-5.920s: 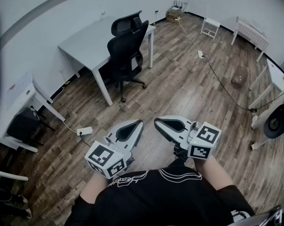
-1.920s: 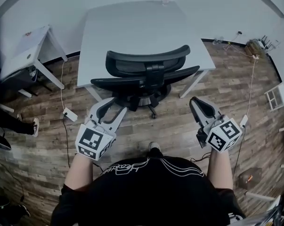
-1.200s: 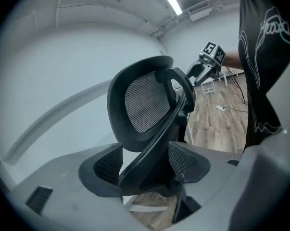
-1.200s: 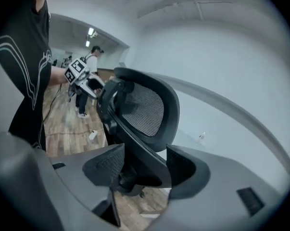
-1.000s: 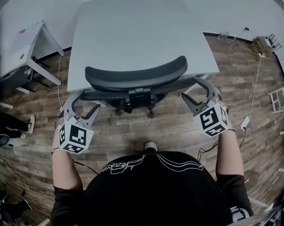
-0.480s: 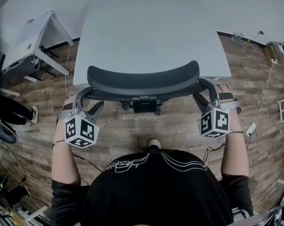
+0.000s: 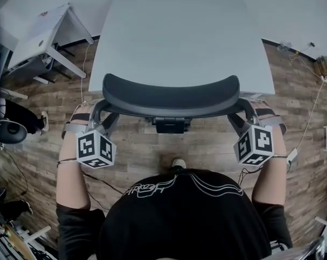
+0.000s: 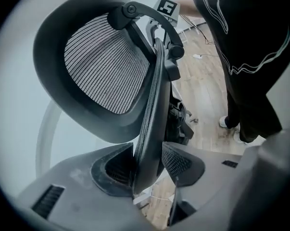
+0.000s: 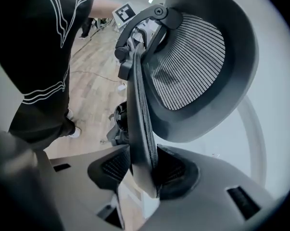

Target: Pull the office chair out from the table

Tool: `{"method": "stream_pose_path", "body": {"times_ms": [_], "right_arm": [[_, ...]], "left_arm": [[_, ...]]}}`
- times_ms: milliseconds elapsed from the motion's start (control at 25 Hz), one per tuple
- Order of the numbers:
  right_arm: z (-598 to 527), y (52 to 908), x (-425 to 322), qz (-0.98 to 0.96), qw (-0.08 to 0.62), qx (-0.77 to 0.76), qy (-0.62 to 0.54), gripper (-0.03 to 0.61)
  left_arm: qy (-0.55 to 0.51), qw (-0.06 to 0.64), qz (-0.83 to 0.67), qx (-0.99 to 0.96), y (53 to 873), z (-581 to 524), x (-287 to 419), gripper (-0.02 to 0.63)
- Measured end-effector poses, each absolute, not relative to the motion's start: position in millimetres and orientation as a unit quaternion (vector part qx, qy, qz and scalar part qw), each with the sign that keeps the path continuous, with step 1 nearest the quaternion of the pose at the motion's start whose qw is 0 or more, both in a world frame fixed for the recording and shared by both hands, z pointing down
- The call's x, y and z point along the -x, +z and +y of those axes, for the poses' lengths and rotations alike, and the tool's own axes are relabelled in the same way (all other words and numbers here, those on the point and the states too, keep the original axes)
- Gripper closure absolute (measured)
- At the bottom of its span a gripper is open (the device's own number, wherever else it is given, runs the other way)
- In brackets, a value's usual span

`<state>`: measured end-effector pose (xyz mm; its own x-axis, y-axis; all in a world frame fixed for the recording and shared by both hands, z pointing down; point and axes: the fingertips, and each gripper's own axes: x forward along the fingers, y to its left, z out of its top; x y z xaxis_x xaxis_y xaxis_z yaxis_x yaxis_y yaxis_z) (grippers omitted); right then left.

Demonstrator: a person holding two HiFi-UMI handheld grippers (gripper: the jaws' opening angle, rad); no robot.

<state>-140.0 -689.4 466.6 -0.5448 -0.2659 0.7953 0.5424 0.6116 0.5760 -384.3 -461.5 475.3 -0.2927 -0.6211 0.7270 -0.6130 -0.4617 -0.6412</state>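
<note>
Against the near edge of the grey table (image 7: 179,31) stands the office chair (image 7: 171,93), black, with its seat tucked under the tabletop. It faces the table, and its back is turned away from the table toward the person. Seen from the head view, the curved headrest (image 7: 171,88) is the chair's widest showing part. Its long axis runs side to side, parallel to the table's near edge, and its two ends bow slightly toward the table. Just below it, on the side away from the table, lies the top bar of the backrest (image 7: 168,111), set along the same line.

The left gripper (image 7: 102,118) sits at the backrest's left end, just off the table's near left corner. In the left gripper view the backrest's side edge (image 8: 152,129) stands edge-on between the jaws; they are closing, with both pads against it. The right gripper (image 7: 242,117) sits at the opposite end, near the table's near right corner. Its jaws are closing too, and the right gripper view shows the backrest's other edge (image 9: 140,129) clamped between them. Wooden floor (image 7: 141,156) shows on the side of the chair away from the table.
</note>
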Motion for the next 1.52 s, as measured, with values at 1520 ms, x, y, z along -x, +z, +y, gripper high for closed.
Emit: {"method": "stream_pose_path", "body": {"times_ms": [1520], "right_arm": [[-571.5, 475.6, 65.6, -0.769, 0.489, 0.001, -0.413, 0.380]], "left_arm": [[-0.639, -0.021, 0.521, 0.566, 490.5, -358.7, 325.0, 0.434]]}}
